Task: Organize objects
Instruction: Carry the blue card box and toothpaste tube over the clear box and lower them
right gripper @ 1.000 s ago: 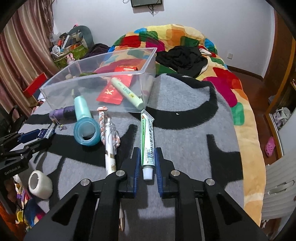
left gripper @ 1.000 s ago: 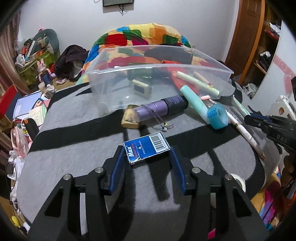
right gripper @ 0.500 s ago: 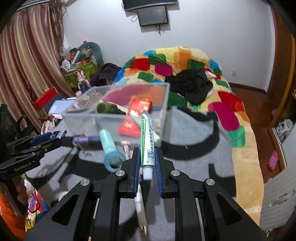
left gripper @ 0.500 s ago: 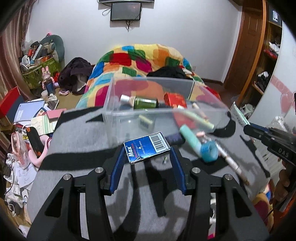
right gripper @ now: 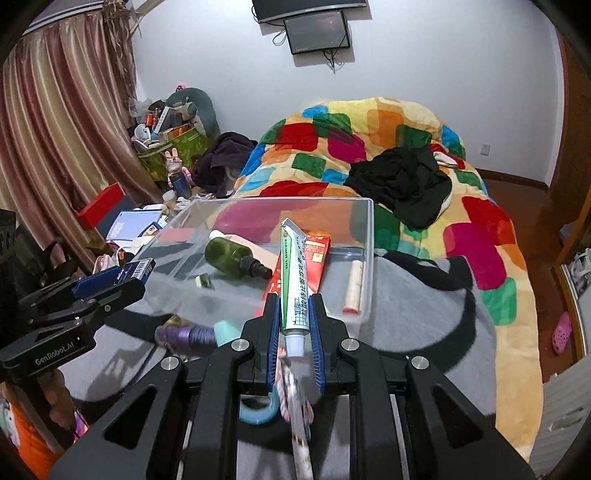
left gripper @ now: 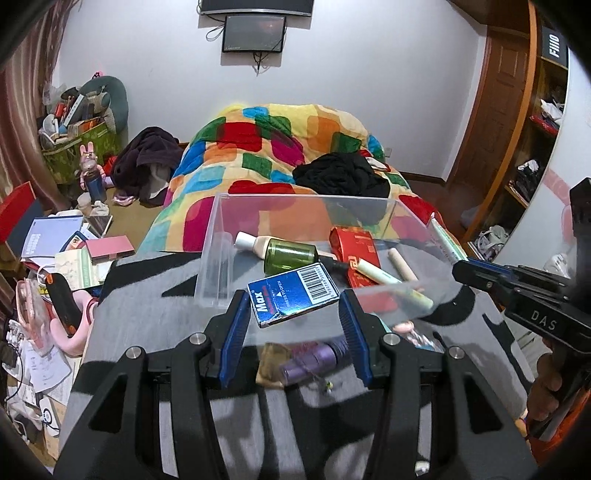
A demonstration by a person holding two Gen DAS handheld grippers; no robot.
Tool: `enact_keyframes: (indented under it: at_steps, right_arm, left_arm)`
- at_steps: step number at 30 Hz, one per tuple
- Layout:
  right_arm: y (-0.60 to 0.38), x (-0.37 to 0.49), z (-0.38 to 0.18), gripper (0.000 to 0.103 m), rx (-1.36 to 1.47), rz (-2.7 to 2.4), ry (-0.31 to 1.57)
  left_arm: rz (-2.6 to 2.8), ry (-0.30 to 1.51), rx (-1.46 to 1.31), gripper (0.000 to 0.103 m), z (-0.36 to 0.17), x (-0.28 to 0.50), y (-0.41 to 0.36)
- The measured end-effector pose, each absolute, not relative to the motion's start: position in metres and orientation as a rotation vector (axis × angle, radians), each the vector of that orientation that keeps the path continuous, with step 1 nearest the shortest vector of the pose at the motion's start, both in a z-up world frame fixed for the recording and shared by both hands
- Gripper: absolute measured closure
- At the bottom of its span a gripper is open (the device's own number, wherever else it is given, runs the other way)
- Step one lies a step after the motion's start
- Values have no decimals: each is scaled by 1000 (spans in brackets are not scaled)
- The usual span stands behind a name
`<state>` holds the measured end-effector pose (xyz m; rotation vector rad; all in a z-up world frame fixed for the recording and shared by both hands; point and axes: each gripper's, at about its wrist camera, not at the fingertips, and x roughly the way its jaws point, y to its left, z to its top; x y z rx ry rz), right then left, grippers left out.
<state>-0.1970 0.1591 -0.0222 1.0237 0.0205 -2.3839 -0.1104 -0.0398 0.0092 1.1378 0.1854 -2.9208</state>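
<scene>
blue box [left gripper: 292,296] lifted off blanket | tube [right gripper: 294,280] lifted | both over clear bin [left gripper: 218,258]

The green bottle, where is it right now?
The green bottle lies on its side inside the clear bin, in the bin's left half in the right wrist view, beside the red packet.

A patchwork quilt [left gripper: 280,147] (black clothes [left gripper: 343,179] heaped on it) below a wall screen [left gripper: 254,33]

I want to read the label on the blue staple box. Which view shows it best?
The left wrist view: the blue staple box sits face-up between that gripper's fingers, barcode and print legible. The right wrist view catches only its end, far left.
</scene>
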Motion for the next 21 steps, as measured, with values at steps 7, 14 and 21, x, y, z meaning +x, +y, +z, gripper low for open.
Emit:
enact_keyframes:
  at_steps: [7,14,21]
  right_arm:
    - [140,-221,-27,89,1054,-2385,65]
    - [122,-240,-37,89,1103,-2363,116]
    - [109,-251,-50,89,1149,-2335,144]
  left_arm:
    - [-2903,196,1168,54,6,-132,-44]
    - [-2876,235,1246,54,-5,-152,-49]
    - [-2870,253,1281,54,-13,-160,-47]
